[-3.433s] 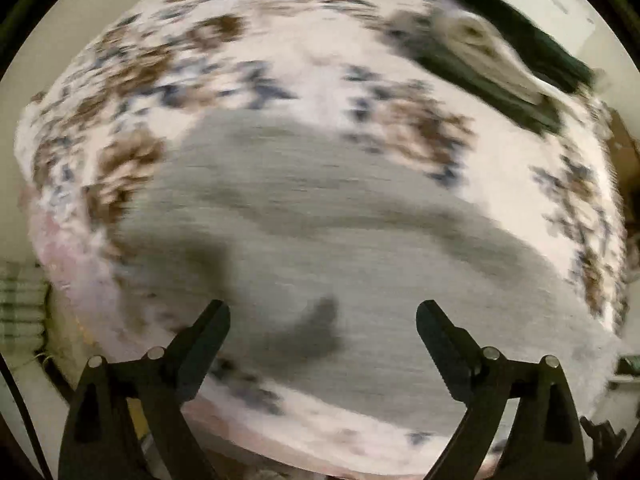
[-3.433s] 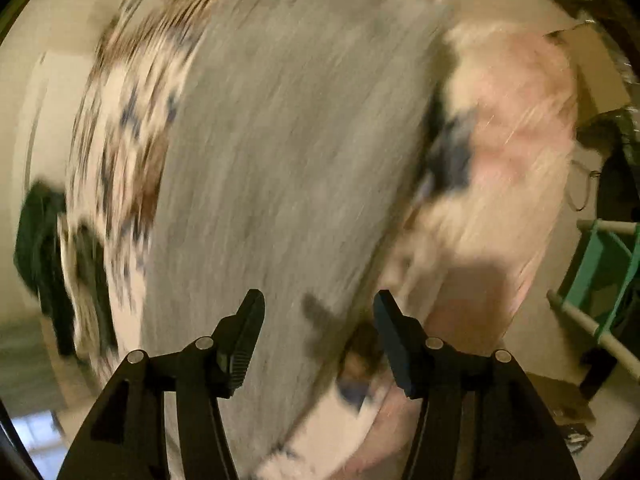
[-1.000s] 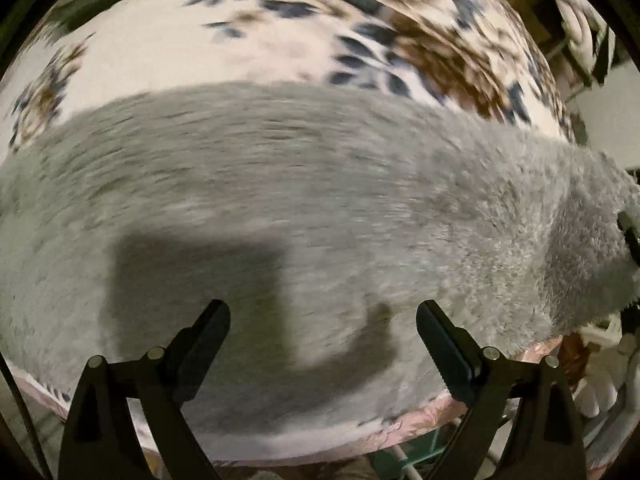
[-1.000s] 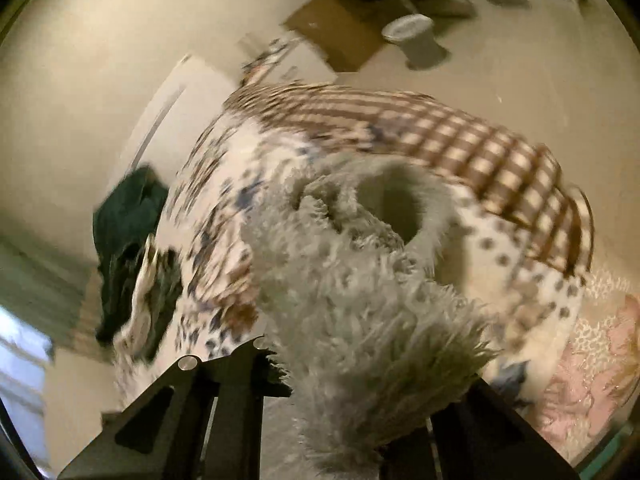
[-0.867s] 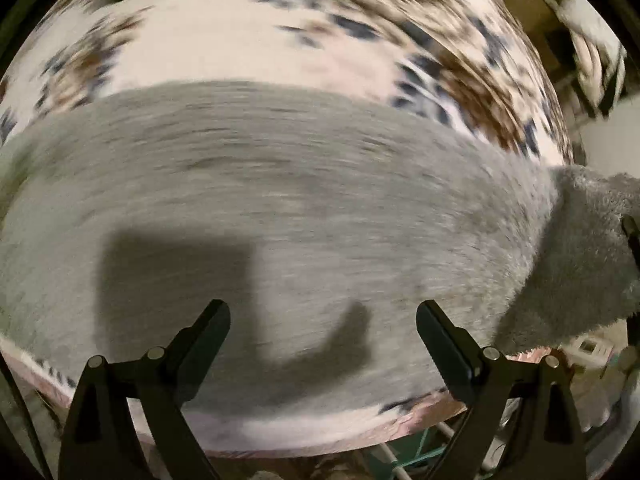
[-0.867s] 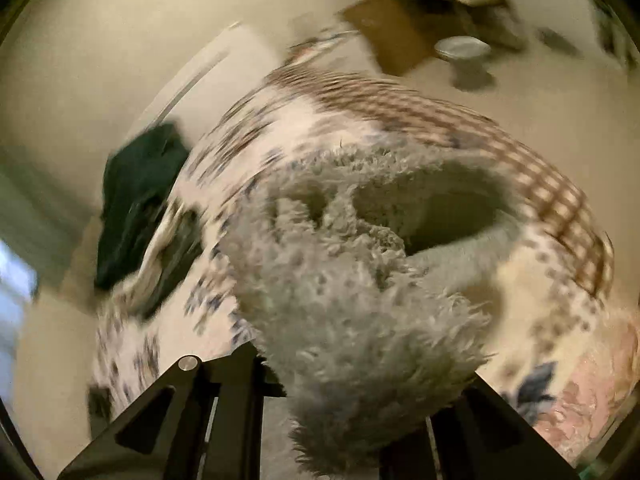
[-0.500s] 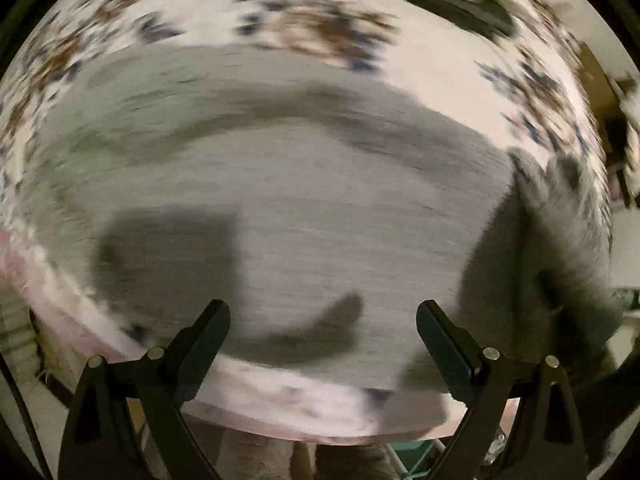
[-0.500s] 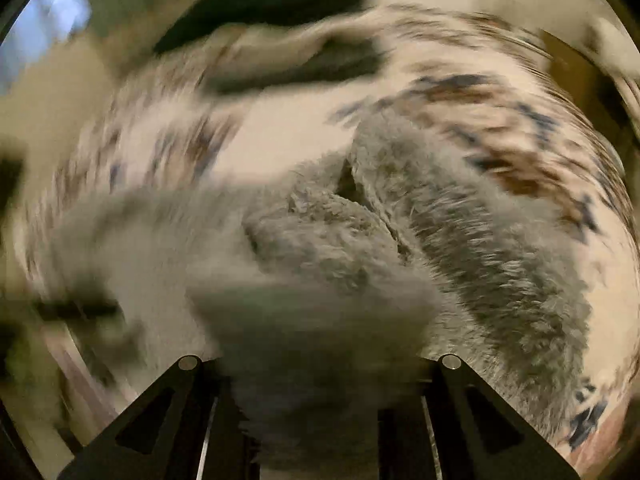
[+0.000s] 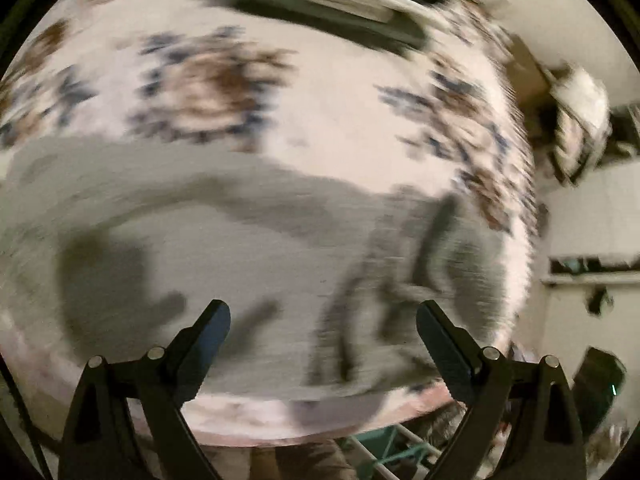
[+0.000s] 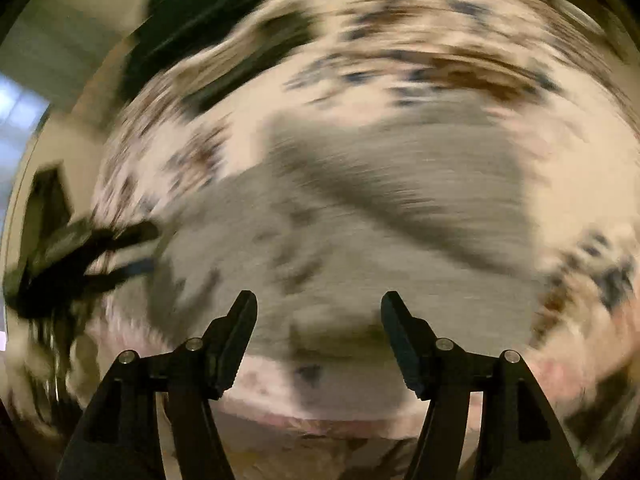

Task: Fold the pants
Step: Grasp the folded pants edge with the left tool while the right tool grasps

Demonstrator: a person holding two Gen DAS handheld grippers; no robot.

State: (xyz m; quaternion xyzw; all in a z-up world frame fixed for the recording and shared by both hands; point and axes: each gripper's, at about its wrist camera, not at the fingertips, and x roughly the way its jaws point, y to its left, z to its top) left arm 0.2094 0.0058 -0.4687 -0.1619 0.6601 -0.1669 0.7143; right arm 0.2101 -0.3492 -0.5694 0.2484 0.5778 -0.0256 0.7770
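Left wrist view: my left gripper hangs over the grey fleece pants with its jaws wide apart and nothing between them. The pants lie on the floral bedspread, bunched toward the right.

Right wrist view: my right gripper has just been opening, and nothing sits between its jaws now; the pants lie below, doubled over. Everything is blurred. To do this fold well, I should steady both hands, then smooth the doubled layer and square its edges before pinching again.
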